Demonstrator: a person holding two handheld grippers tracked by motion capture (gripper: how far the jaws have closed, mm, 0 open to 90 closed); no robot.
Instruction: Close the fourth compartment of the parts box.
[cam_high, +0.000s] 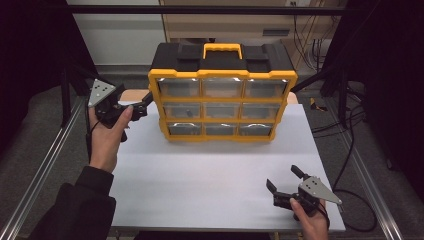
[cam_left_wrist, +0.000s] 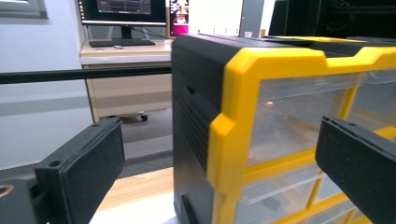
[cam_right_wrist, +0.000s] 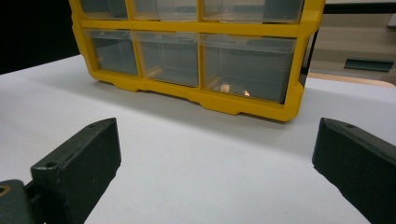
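At twelve o'clock on the white table the yellow drawer organizer is stood; its left corner is straddled by the wide-open, empty left gripper. At five o'clock, well apart, the right gripper is held agape, empty.

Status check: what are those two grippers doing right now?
Left gripper open at yellow-and-black plastic drawer cabinet's left corner. Right gripper open, empty, over white table.

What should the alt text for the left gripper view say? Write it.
A yellow-and-black drawer organizer fills the right side, its front left corner between the open black jaws of the left gripper. Behind stand a desk and monitor.
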